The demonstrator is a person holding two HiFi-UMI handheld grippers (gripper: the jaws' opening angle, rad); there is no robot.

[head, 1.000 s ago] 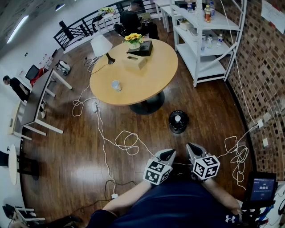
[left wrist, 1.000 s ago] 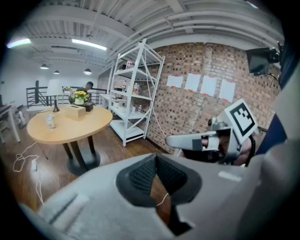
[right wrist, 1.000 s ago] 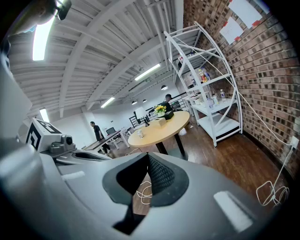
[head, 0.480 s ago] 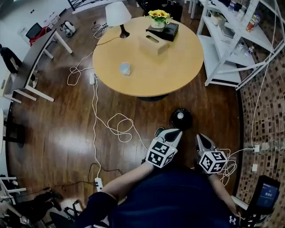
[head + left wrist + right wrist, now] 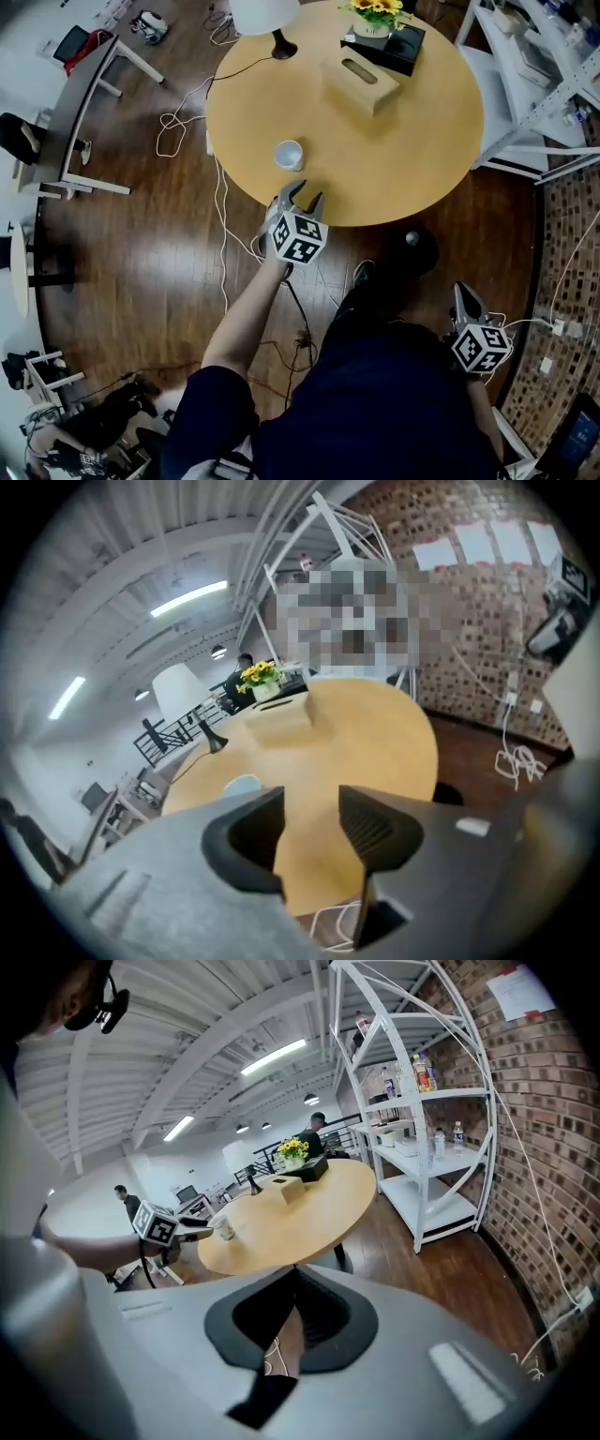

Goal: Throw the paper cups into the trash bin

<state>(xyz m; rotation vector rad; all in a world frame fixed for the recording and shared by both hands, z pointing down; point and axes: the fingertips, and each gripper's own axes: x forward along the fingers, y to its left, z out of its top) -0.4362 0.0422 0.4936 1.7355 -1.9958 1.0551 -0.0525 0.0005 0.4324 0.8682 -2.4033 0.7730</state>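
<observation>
A white paper cup (image 5: 289, 155) stands upright on the round wooden table (image 5: 403, 150), near its front edge. My left gripper (image 5: 302, 196) hovers at the table's edge just short of the cup; its jaws are opening and nothing is between them. In the left gripper view the cup (image 5: 241, 785) peeks over the left jaw, beyond the left gripper (image 5: 310, 832). My right gripper (image 5: 462, 292) hangs low at the person's right side, shut and empty, also shown shut in its own view (image 5: 292, 1321). A black round bin (image 5: 411, 247) sits on the floor, partly under the table.
On the table stand a wooden tissue box (image 5: 361, 82), yellow flowers on a black box (image 5: 384, 26) and a lamp (image 5: 267, 14). White shelves (image 5: 539, 66) stand at the right. Cables (image 5: 218, 192) trail over the floor on the left, beside a grey desk (image 5: 80, 108).
The view has closed in on the table. My left gripper has reached forward to the table's edge near the cup and opened. The right gripper has dropped back to the person's side.
</observation>
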